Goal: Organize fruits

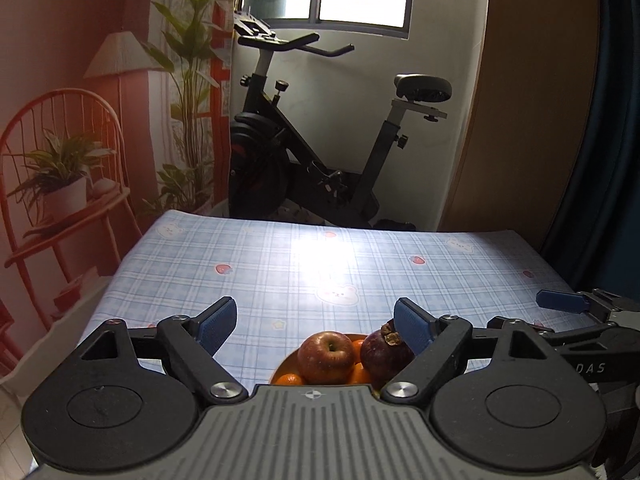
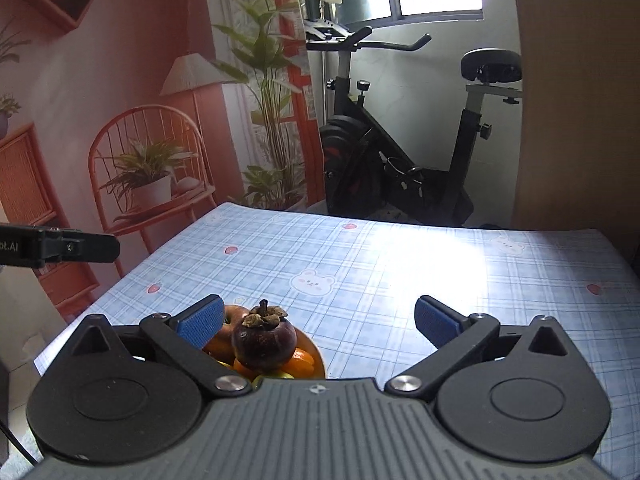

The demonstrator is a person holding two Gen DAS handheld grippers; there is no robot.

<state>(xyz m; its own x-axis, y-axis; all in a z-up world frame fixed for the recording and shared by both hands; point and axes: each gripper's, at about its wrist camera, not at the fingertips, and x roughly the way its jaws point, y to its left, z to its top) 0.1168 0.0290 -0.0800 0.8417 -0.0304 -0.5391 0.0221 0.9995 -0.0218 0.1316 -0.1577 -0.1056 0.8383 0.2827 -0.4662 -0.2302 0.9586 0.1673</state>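
Note:
An orange plate [image 1: 286, 361] near the table's front edge holds a red apple [image 1: 326, 357], a dark purple mangosteen [image 1: 384, 354] and several small oranges [image 1: 289, 379]. My left gripper [image 1: 314, 322] hangs above and behind the plate, jaws wide apart, nothing between the blue pads. In the right wrist view the mangosteen [image 2: 264, 340] sits on top of the pile, the apple [image 2: 234, 317] behind it, the plate [image 2: 316, 354] partly hidden by the gripper body. My right gripper [image 2: 320, 320] is open and empty, right of the fruit. The right gripper's fingers [image 1: 560, 300] show at the left view's right edge.
The table carries a blue checked cloth [image 1: 320, 264] with bear and strawberry prints. Behind its far edge stands a black exercise bike [image 1: 320, 140]. A printed backdrop of plants and a chair [image 2: 152, 168] lines the left side; a brown panel [image 1: 532, 100] is at the right.

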